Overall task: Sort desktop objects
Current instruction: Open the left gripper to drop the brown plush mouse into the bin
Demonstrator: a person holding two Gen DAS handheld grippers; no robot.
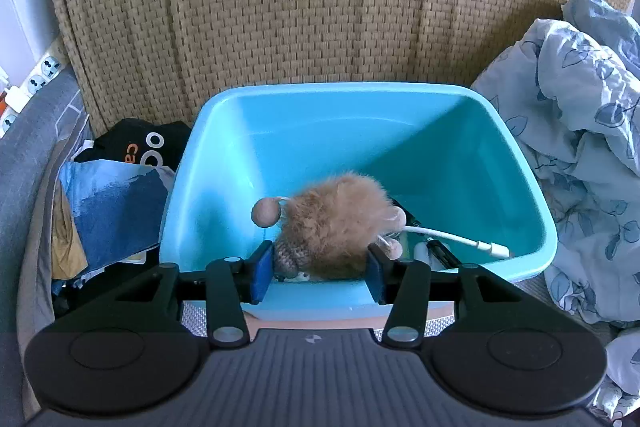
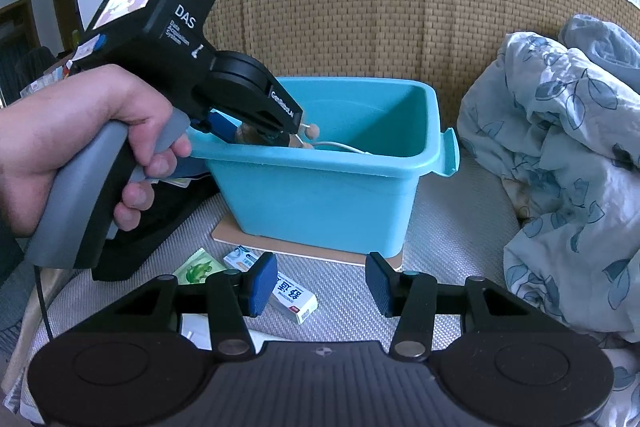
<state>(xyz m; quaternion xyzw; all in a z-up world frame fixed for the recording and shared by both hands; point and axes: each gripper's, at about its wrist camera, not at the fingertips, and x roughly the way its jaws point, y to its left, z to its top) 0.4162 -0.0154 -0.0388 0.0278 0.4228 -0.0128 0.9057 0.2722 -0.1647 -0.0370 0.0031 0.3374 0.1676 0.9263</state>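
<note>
A fluffy tan plush toy (image 1: 336, 223) with small round ball feet sits between the blue pads of my left gripper (image 1: 320, 267), just over the near rim of the turquoise plastic bin (image 1: 340, 89). The pads touch its sides and it stays up at fingertip height. In the right wrist view a hand (image 2: 80, 131) holds the left gripper (image 2: 280, 135) tilted down into the bin (image 2: 320, 195), with the toy (image 2: 244, 135) partly hidden. A white cable (image 1: 452, 237) lies in the bin. My right gripper (image 2: 320, 283) hangs open and empty in front of the bin.
On the mat before the bin lie a white medicine box (image 2: 294, 301), a green sachet (image 2: 198, 267) and a small blue-white box (image 2: 240, 257). A crumpled floral quilt (image 2: 560, 147) fills the right. A woven panel (image 1: 300, 7) stands behind. Bags and papers (image 1: 116, 207) crowd the left.
</note>
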